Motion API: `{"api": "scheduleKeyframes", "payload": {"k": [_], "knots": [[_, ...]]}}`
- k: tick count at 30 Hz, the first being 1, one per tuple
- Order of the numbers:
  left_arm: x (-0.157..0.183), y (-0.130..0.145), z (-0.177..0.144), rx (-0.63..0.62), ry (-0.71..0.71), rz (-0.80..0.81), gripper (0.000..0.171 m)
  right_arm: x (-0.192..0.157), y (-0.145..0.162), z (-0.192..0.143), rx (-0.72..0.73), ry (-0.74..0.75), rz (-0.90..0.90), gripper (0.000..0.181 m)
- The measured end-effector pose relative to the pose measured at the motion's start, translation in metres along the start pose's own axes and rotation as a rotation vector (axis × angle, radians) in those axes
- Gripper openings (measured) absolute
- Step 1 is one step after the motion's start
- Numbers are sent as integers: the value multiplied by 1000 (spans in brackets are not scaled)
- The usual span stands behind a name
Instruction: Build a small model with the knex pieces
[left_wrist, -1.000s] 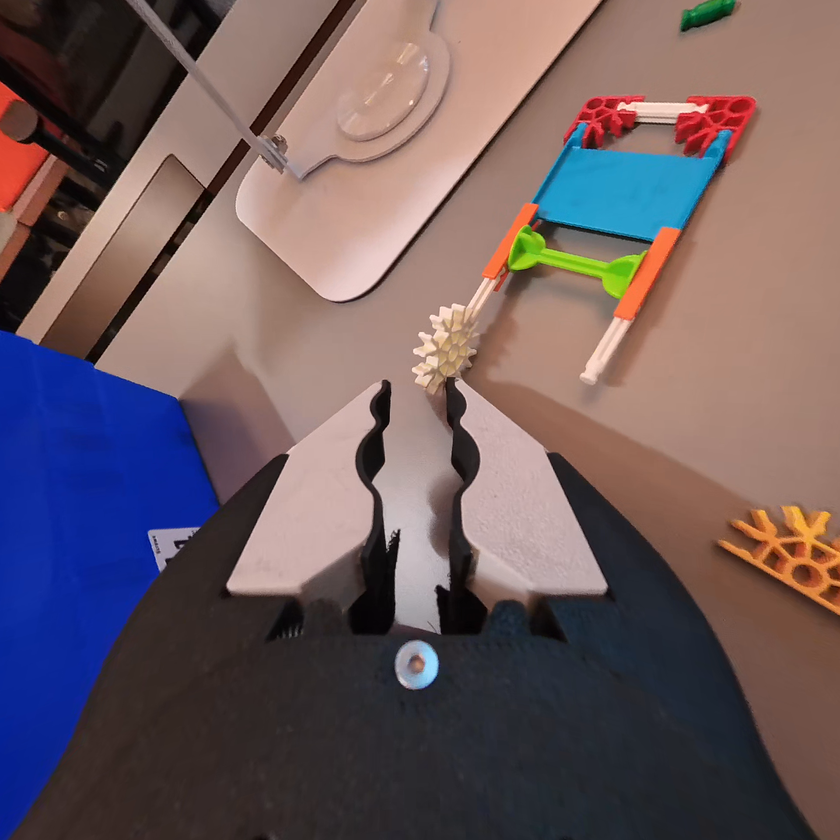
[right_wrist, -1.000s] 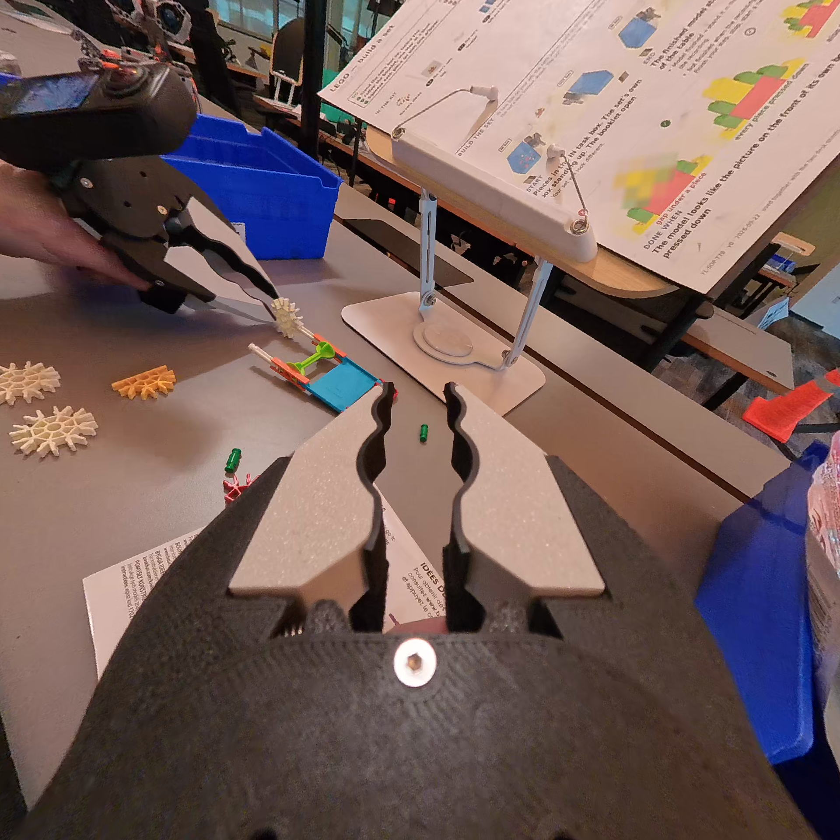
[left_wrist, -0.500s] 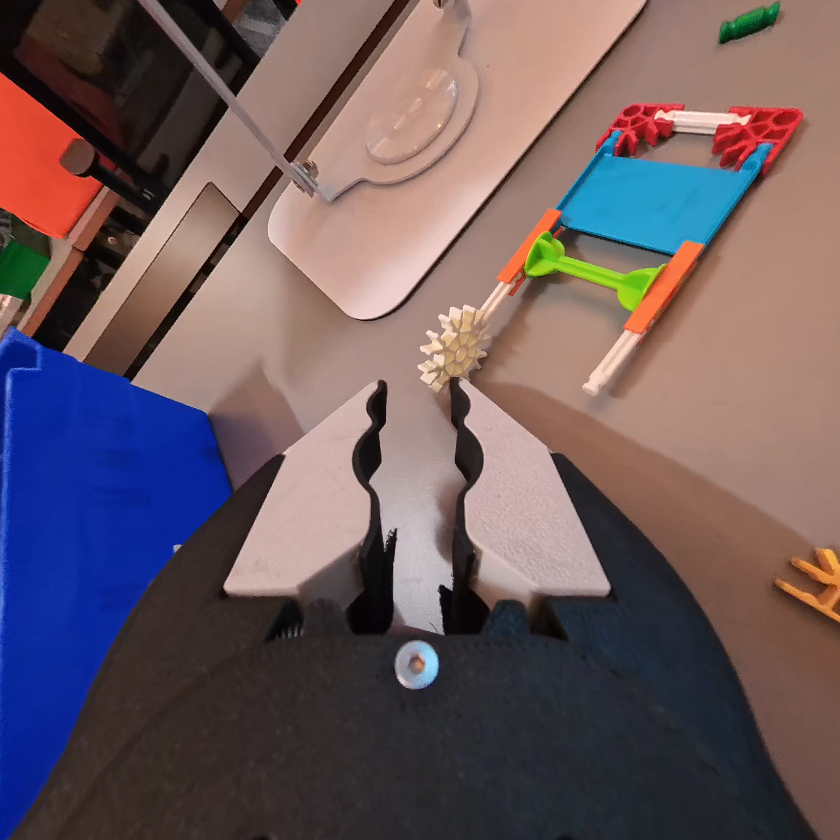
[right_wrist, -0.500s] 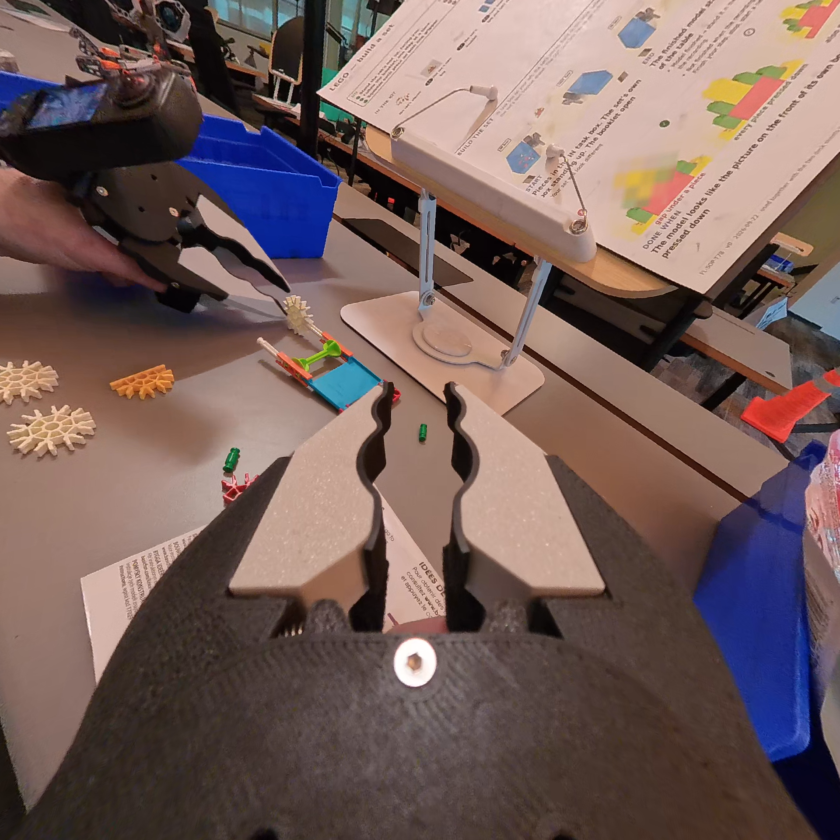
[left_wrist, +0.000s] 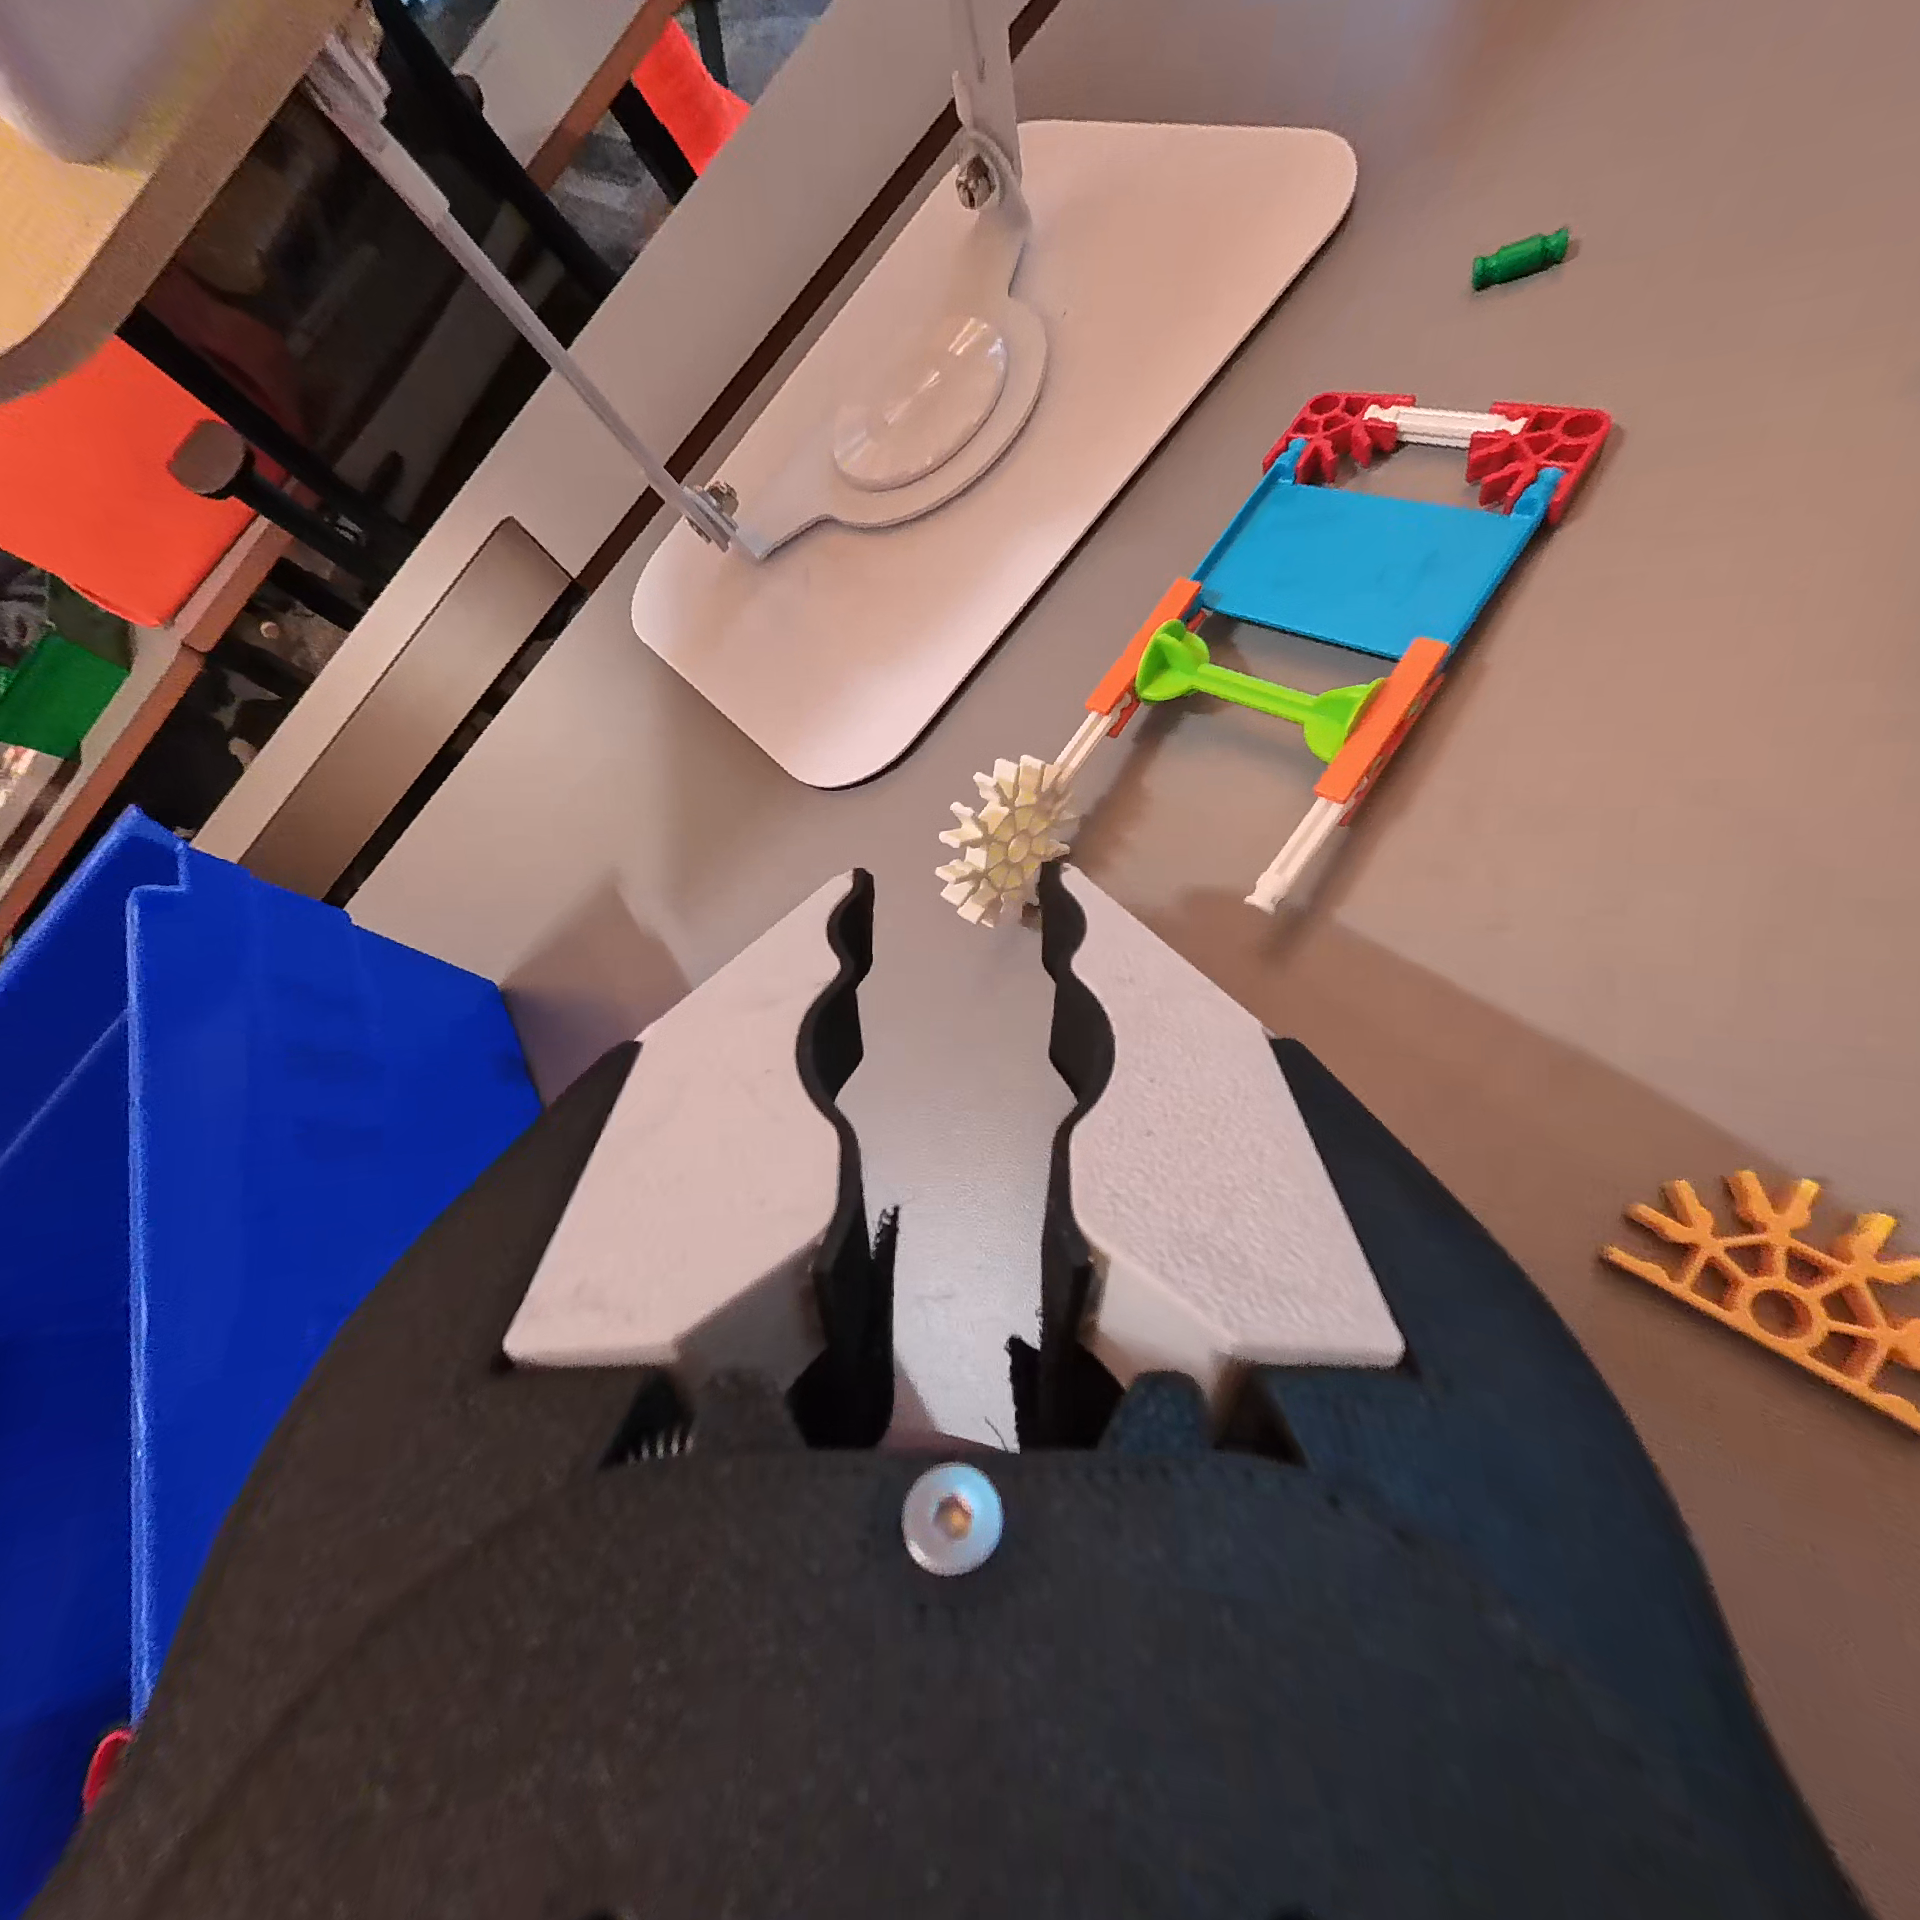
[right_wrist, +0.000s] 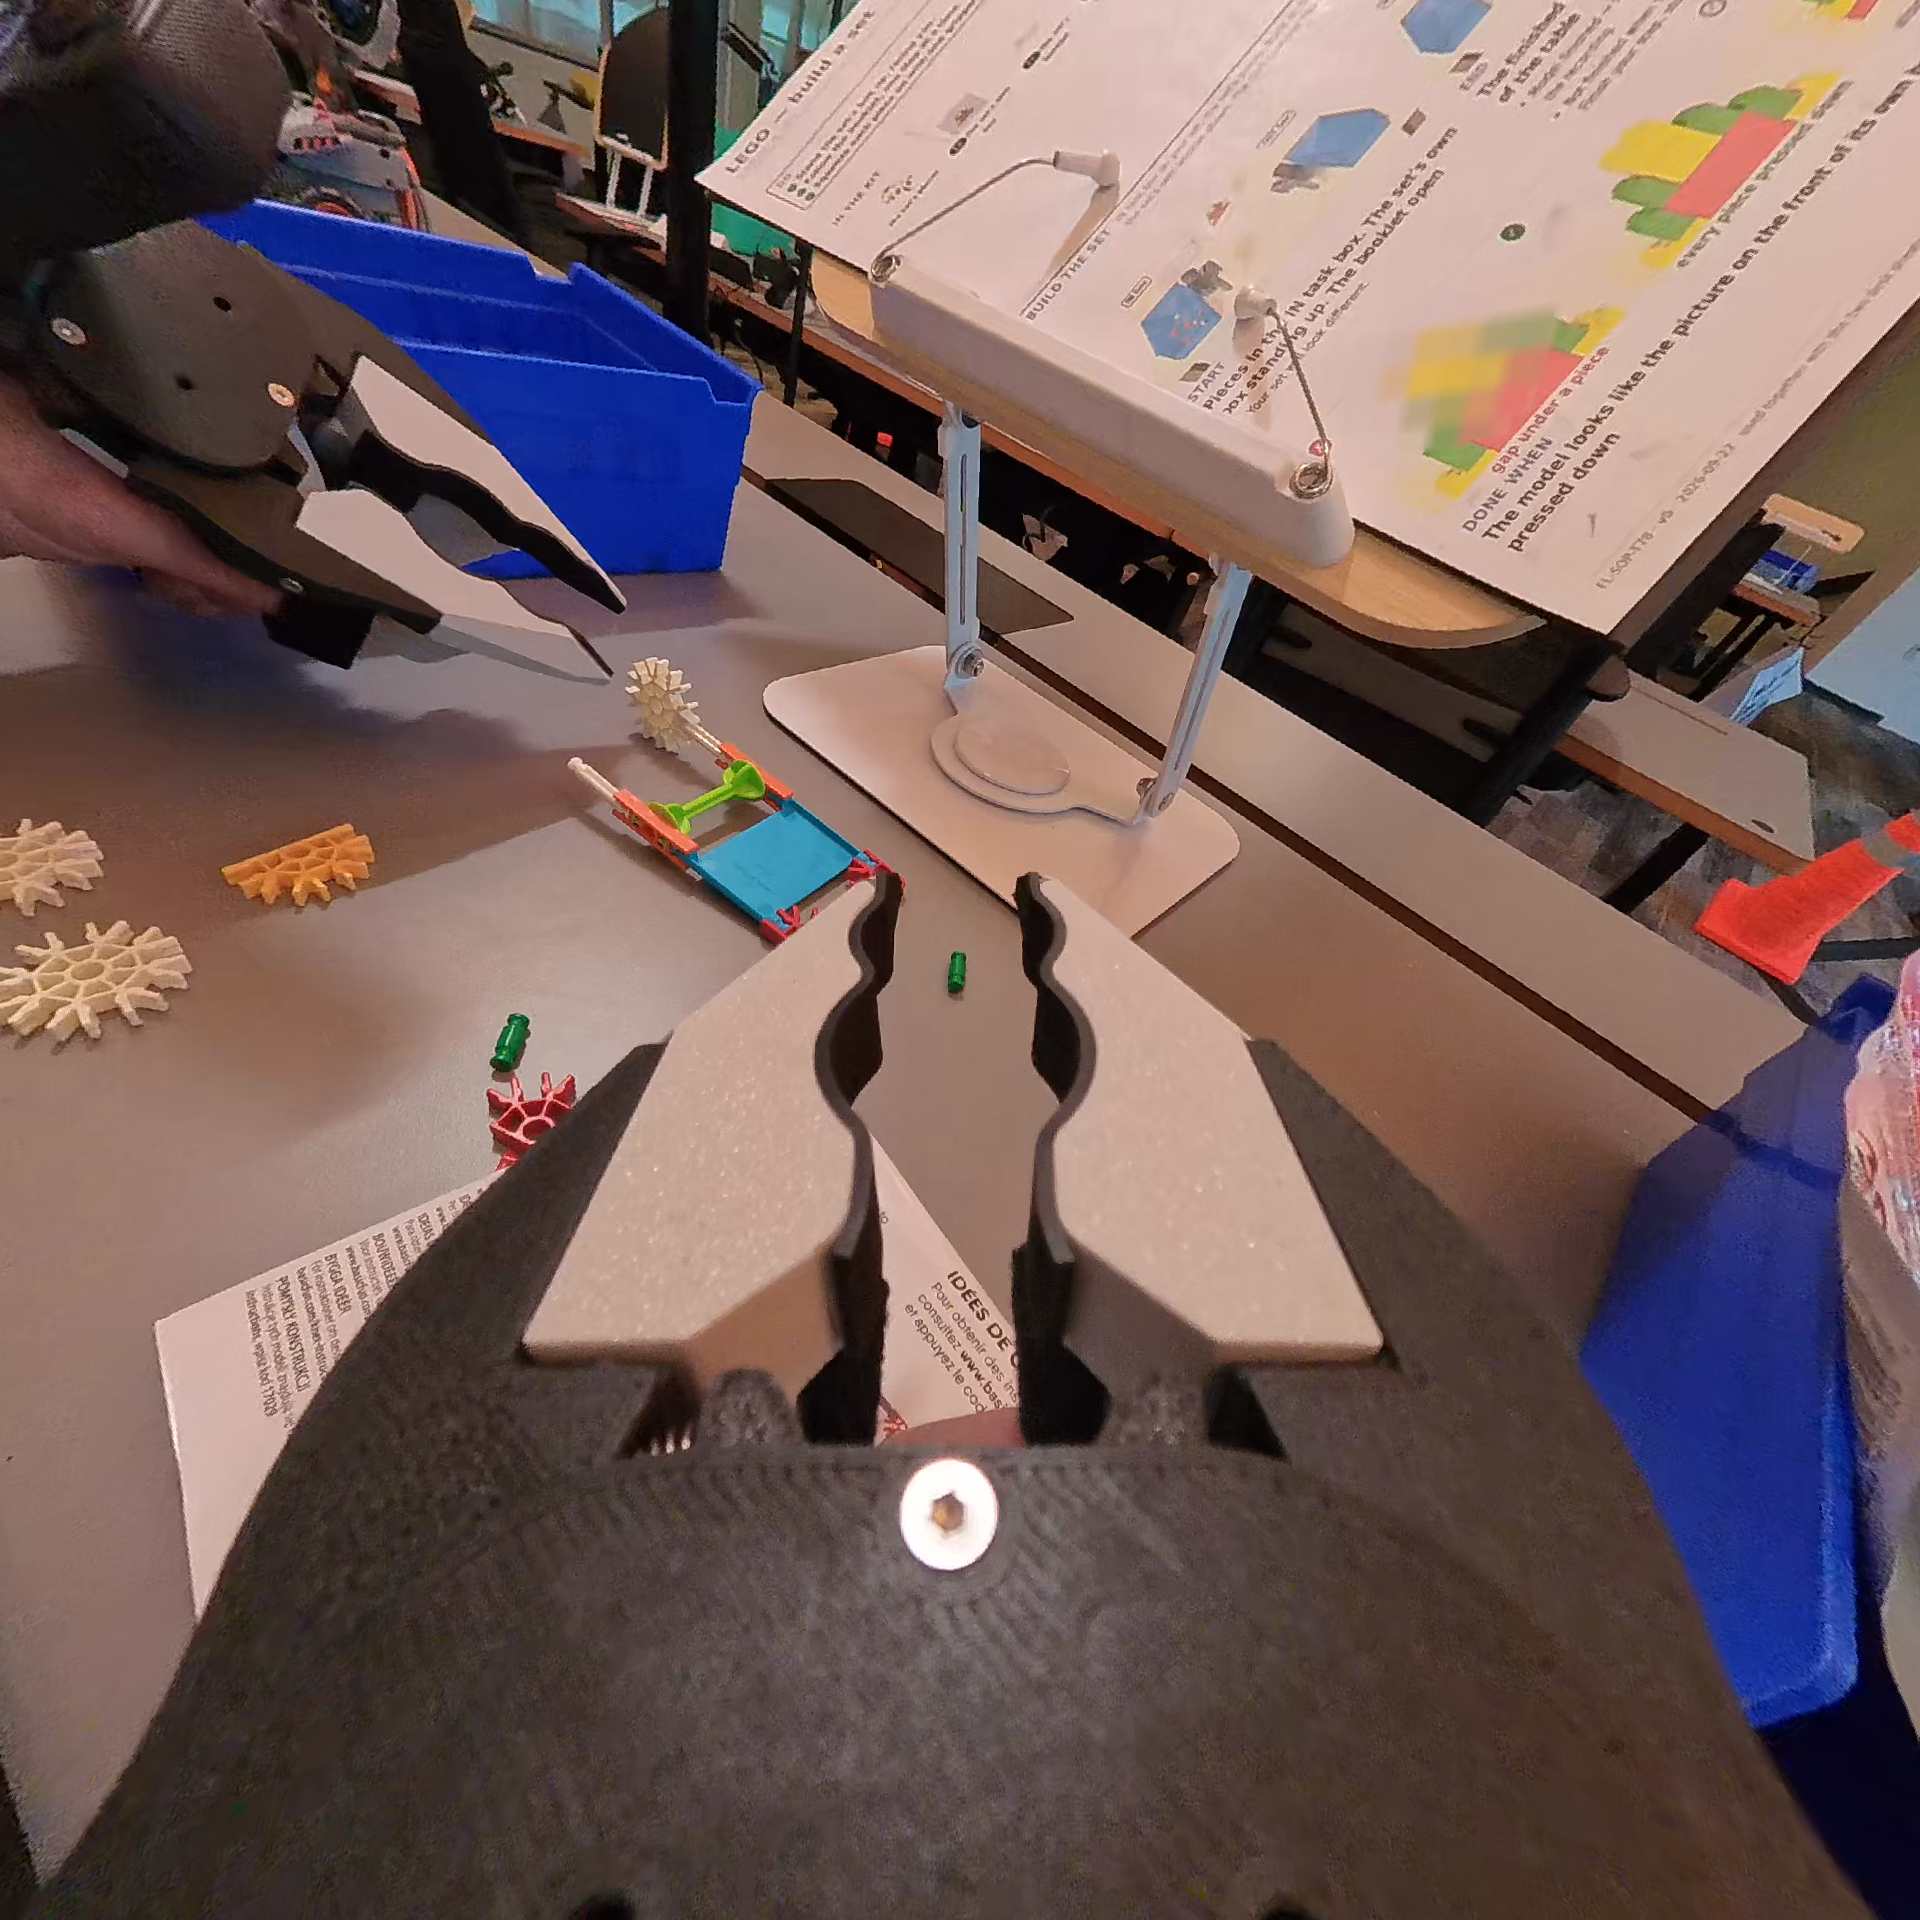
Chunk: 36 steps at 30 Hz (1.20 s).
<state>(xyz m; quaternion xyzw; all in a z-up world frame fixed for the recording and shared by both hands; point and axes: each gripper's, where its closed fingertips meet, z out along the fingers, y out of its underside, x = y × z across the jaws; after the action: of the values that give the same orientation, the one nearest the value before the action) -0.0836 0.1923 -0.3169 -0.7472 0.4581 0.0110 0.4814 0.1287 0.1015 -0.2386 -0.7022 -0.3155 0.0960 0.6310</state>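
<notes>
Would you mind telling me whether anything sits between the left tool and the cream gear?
Nothing visible does. The left tool is open, and the cream gear stands just past its fingertips, over bare table.

The orange connector (left_wrist: 1787, 1288) runs off the left wrist view's right edge. The printed leaflet (right_wrist: 312, 1340) lies mostly hidden under the right gripper (right_wrist: 951, 894). A red piece (right_wrist: 530, 1107), perhaps a snowflake connector, is half covered by that gripper's body.

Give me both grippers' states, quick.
Left gripper: open, empty, tips beside the cream snowflake connector.
Right gripper: open, empty, above the table.
</notes>
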Motion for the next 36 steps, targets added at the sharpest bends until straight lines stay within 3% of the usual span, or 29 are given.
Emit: {"api": "scheduleKeyframes", "payload": {"k": [36], "knots": [[9, -4, -4, 22, 39, 27, 31, 0, 4, 1, -19, -6, -2, 22]]}}
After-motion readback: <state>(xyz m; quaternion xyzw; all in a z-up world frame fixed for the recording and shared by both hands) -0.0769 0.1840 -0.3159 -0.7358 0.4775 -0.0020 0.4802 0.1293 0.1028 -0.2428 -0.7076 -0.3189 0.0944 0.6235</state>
